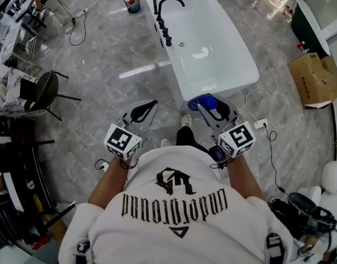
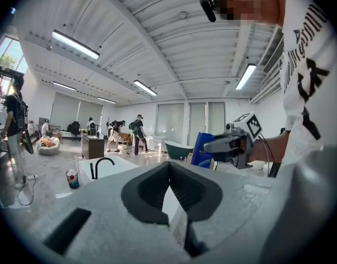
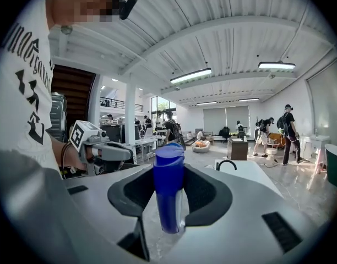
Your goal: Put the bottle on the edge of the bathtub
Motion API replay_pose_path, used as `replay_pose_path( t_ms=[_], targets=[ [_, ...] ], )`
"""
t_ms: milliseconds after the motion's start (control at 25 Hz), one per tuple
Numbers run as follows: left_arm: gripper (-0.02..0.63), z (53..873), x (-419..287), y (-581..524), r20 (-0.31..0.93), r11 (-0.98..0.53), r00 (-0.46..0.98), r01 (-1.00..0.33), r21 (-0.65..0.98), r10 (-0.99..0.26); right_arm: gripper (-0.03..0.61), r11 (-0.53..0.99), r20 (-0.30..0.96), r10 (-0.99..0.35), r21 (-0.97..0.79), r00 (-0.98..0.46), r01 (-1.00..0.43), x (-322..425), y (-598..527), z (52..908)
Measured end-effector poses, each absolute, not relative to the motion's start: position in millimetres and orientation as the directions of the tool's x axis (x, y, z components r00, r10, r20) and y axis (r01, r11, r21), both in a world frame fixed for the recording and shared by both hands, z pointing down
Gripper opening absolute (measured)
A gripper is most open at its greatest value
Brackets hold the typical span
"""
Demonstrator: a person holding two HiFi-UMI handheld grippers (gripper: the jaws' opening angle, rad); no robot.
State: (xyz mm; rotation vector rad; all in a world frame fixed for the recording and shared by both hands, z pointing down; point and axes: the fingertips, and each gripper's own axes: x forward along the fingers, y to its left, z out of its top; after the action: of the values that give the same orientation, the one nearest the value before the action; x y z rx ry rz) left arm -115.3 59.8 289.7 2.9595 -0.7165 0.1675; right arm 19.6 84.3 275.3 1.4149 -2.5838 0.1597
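1. Right gripper (image 3: 169,172): the jaws are clamped on the blue bottle (image 3: 168,194). The bottle stands upright between the dark pads, with its cap above them.

2. Left gripper (image 2: 169,166): the jaws are together at the tips and nothing is between them. I hold it level with the right gripper, at my 11 o'clock.

3. Bottle position: in the head view the bottle is at my 1 o'clock. It is in the air, just short of the near end of the white bathtub (image 1: 223,87). It does not rest on the rim.

4. Bathtub: it lies at my 12 o'clock and runs lengthwise away from me. A black faucet (image 1: 167,4) is mounted on its left rim, toward the far end.

5. Surroundings: the grey marble floor (image 1: 113,54) carries a small cup (image 1: 132,2) at 11 o'clock beyond the tub. An open cardboard box (image 1: 314,78) is at 2 o'clock and a dark chair (image 1: 44,92) at 10 o'clock. A white power strip (image 1: 260,124) lies on the floor just beside the right gripper.
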Motion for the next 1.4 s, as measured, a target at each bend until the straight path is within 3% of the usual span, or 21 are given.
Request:
replay_pose_path(
  t_ms=[1400],
  targets=[
    [0.015,338.8,-33.3,-76.5,0.224,-0.851,0.851,-0.509,0.129,-0.475,0.158,0.653,0.343,-0.705,-0.027,-0.621,-0.757,62.5,-67.9,344.3]
  ],
)
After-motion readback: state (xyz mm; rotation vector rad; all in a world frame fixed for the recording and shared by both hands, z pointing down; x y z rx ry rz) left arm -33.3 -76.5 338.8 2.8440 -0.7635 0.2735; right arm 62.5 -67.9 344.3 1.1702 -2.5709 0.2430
